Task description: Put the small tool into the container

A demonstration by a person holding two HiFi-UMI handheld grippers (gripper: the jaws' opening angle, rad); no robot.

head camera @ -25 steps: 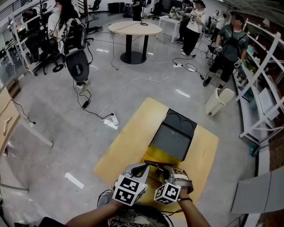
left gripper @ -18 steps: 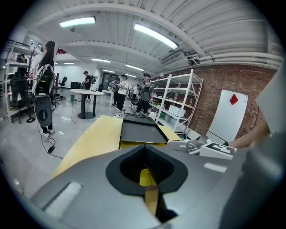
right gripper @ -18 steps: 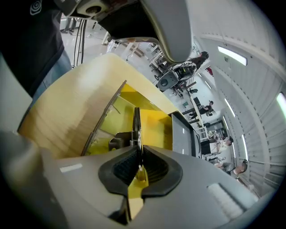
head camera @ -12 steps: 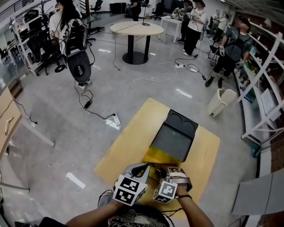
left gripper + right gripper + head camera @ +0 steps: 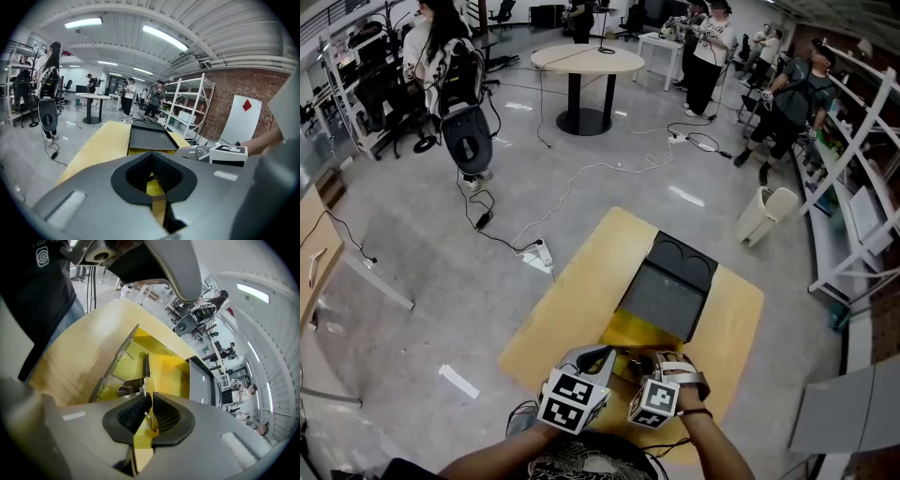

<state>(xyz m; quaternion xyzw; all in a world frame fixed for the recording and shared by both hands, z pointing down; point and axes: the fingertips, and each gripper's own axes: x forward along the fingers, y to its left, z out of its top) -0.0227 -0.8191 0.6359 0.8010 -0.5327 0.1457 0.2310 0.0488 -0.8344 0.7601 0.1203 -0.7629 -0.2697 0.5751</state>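
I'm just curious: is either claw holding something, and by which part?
A thin tool lies by its shank between the right fingers, which have just been opening; a firm grip cannot be told; left fingers empty.

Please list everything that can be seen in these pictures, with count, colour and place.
table: one, yellow wood, under the container.
container: one, yellow, on the table's near end.
lid: one, dark grey, open behind the container.
small tool: one, thin, pale, between the right gripper's jaws, over the container.
round table: one, pale top, far floor.
bin: one, white, right of the table.
shelves: white, right wall.
people: several, background.
left gripper: grey, jaws together, empty.
right gripper: grey, jaws just opening, narrow gap.
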